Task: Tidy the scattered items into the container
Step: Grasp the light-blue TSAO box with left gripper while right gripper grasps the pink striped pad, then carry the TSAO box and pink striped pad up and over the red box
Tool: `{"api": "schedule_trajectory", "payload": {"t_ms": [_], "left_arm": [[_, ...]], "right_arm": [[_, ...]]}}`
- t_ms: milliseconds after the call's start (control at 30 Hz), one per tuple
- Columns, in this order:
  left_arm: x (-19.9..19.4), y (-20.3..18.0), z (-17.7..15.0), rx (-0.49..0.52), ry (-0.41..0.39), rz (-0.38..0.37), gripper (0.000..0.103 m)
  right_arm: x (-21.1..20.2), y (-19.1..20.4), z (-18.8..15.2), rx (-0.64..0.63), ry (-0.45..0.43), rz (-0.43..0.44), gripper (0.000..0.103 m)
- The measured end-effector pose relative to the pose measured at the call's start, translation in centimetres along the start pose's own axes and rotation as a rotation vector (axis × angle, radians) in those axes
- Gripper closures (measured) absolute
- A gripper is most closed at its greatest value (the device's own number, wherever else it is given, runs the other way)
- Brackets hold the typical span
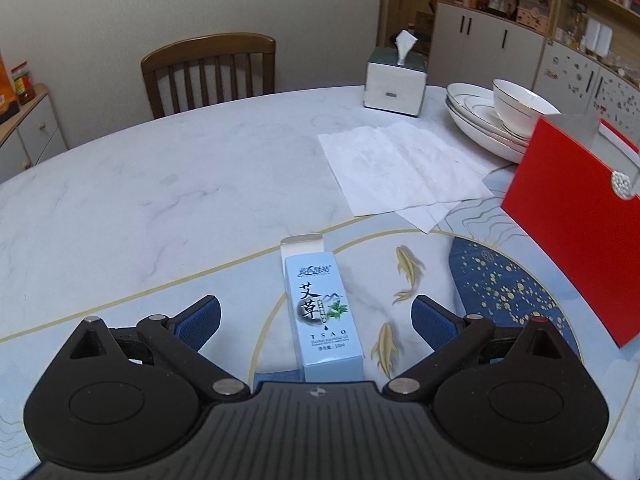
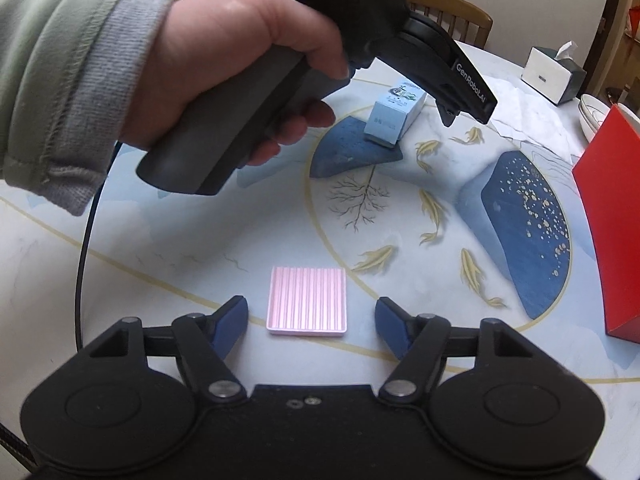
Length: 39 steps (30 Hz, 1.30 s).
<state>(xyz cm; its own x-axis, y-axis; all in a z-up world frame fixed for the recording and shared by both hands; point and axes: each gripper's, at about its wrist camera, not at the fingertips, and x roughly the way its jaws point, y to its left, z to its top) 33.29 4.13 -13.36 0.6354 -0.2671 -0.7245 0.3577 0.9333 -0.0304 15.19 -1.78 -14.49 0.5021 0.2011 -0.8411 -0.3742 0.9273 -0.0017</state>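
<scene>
A light blue carton [image 1: 324, 316] printed with Chinese characters lies flat on the table, its far flap open. My left gripper [image 1: 316, 320] is open and hangs over it, one finger on each side, not touching. The carton also shows in the right wrist view [image 2: 394, 114] under the left gripper's nose. A pink ribbed square tray [image 2: 307, 301] lies flat between the open fingers of my right gripper [image 2: 310, 320]. A red box [image 1: 576, 220] stands at the table's right; it also shows in the right wrist view [image 2: 612, 224].
White paper sheets [image 1: 404, 172] lie beyond the carton. A tissue box [image 1: 396, 82] and stacked white dishes [image 1: 496, 120] stand at the far right. A wooden chair [image 1: 210, 74] is behind the table. The hand holding the left gripper [image 2: 240, 72] fills the upper left.
</scene>
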Motion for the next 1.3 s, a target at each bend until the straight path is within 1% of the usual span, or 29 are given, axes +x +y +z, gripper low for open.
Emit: {"api": "schedule_trajectory", "payload": {"t_ms": [133,267,300,367,400,467,533,567,600,667,767,833,900,967,1133,1300], "left_arm": [[0.0,0.0,-0.1,0.004,-0.005,0.002,0.004],[0.0,-0.1,-0.2,0.01,-0.002,-0.005,0.024],[0.0,-0.1,-0.2,0.008,-0.001,-0.007,0.026],[0.0,-0.2,-0.2,0.008,-0.002,-0.007,0.034],[0.0,-0.2,-0.2,0.01,-0.001,-0.009,0.036],[0.0,-0.2,-0.3,0.009,0.001,-0.01,0.045],[0.1,-0.2,-0.3,0.004,0.008,-0.012,0.049],[0.1,-0.1,-0.3,0.003,0.009,-0.012,0.052],[0.1,-0.1,-0.2,0.001,0.01,-0.015,0.053],[0.1,0.0,-0.2,-0.006,0.007,-0.019,0.06],[0.3,0.2,-0.1,-0.025,0.023,-0.017,0.067],[0.4,0.2,0.0,-0.028,0.026,-0.017,0.069],[0.4,0.1,0.0,-0.025,0.027,-0.01,0.07],[0.5,0.1,0.0,-0.024,0.028,-0.007,0.074],[0.4,0.2,0.0,-0.03,0.028,-0.006,0.075],[-0.1,-0.2,-0.2,-0.025,0.017,0.002,0.075]], "right_arm": [[-0.1,0.1,0.0,-0.005,-0.004,0.008,0.04],[-0.1,0.1,0.0,0.002,-0.005,0.01,0.043],[-0.1,0.0,0.0,0.004,-0.006,0.009,0.044],[-0.1,-0.1,0.0,0.006,-0.007,0.008,0.047],[-0.2,-0.1,0.0,0.007,-0.008,0.007,0.049],[-0.2,-0.2,0.0,0.005,-0.01,0.008,0.054],[-0.3,-0.3,0.0,0.001,-0.011,0.011,0.06],[-0.3,-0.3,-0.1,0.001,-0.01,0.011,0.061],[-0.4,-0.4,-0.1,0.002,-0.01,0.01,0.062],[-0.4,-0.5,-0.3,0.001,-0.01,0.002,0.063],[-0.6,-1.0,-0.5,0.015,-0.006,-0.008,0.063],[-0.8,-1.6,-0.7,0.031,-0.006,-0.017,0.063],[-1.2,-2.3,-0.9,0.052,-0.008,-0.024,0.063],[-1.6,-3.1,-1.1,0.076,-0.013,-0.034,0.063],[-3.0,-5.7,-1.5,0.15,-0.029,-0.059,0.063],[-4.6,-8.0,-2.0,0.195,-0.055,-0.077,0.063]]}}
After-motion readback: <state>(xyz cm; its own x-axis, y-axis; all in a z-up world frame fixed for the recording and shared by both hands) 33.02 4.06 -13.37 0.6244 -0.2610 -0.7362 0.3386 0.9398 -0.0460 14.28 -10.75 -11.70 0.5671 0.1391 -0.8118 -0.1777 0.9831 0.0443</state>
